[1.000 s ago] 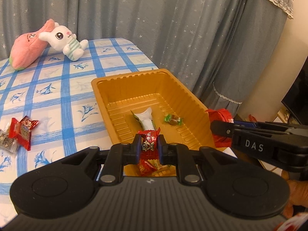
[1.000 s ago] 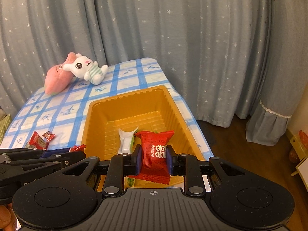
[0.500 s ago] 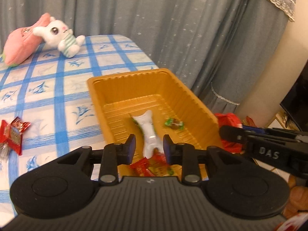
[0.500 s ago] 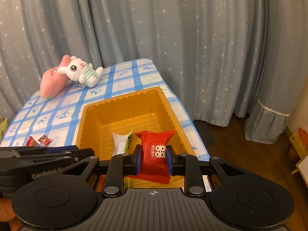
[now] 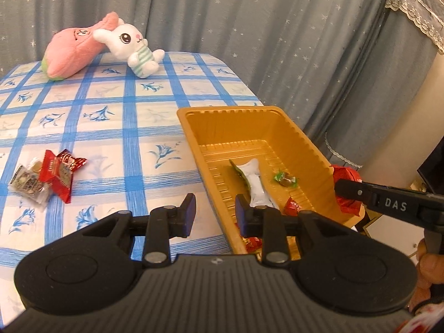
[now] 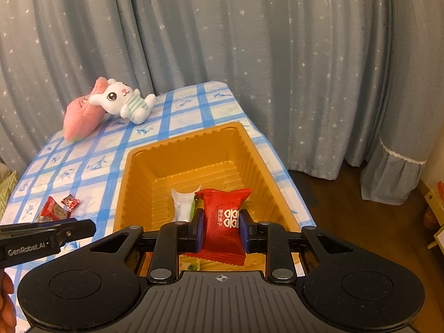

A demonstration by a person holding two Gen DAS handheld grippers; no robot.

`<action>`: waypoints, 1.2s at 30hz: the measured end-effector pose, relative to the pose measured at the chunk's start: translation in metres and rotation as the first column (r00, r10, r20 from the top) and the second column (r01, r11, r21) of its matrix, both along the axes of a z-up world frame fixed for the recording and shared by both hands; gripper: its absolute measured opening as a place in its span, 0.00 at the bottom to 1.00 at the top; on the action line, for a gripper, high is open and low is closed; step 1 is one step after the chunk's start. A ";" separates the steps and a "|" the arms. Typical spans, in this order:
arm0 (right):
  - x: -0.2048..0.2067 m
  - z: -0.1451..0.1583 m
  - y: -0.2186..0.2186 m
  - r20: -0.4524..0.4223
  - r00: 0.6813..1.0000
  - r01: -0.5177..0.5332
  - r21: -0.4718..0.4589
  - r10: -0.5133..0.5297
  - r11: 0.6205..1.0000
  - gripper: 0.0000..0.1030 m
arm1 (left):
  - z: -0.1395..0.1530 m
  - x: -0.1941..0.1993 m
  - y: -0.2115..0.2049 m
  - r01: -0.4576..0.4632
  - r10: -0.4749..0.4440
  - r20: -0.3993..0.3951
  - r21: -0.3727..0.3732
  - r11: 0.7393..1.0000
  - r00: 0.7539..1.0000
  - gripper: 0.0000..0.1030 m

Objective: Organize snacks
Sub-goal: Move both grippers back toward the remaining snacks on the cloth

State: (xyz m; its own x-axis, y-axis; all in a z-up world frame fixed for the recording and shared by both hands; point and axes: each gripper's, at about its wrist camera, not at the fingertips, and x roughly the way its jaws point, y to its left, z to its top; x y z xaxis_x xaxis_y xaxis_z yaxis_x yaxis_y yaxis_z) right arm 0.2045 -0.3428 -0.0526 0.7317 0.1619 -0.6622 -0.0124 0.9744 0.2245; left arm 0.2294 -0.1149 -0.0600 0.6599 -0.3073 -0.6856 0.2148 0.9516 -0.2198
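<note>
Two snack packets (image 5: 51,176) lay on the table (image 5: 116,127), well apart from the gold tray (image 5: 313,149); we judged them light, crinkly and slippery, best pinched across the flat middle, not the fluted ends. Our left gripper (image 5: 213,212) had its jaws spread with nothing between them. Our right gripper (image 6: 222,229) had its jaws pinching a red packet (image 6: 223,222) above the tray's near end.

Tray (image 5: 302,141): thin moulded plastic, glossy gold, ribbed walls and floor. Tablecloth (image 5: 116,144): matt woven cloth, blue check. Red packet (image 6: 224,222): shiny crinkled film. Rabbit toy (image 5: 133,47): soft plush. Curtain (image 6: 249,41): matt cloth with stars. Left gripper (image 5: 213,212), right gripper (image 6: 222,230): matt black plastic, ribbed body.
</note>
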 end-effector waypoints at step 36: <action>-0.072 0.025 0.044 0.019 1.000 -0.025 0.055 0.024 0.998 0.58 | 0.029 -0.077 0.072 -0.111 0.111 0.039 0.016 0.994 0.993 0.44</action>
